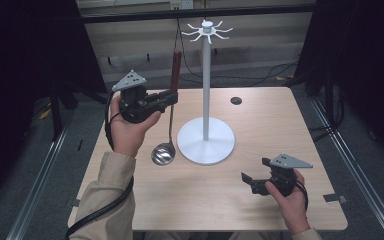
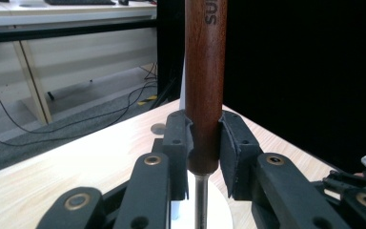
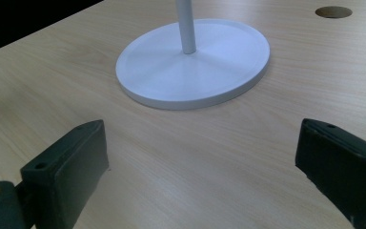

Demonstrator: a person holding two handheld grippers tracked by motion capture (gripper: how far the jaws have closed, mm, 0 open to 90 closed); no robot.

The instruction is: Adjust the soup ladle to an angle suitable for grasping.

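Gripping one ladle [image 1: 169,120], left claw [image 1: 172,96].

Upright steel ladle [image 1: 169,125], wooden handle topmost, bowl hanging above table

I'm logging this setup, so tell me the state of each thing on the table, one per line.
ladle: upright, bowl down, wooden handle clamped
left gripper: shut on the ladle handle, fingers against the wood
right gripper: open, nothing between its fingers, near the table
white stand: upright, hooks on top bare
table: holds the stand
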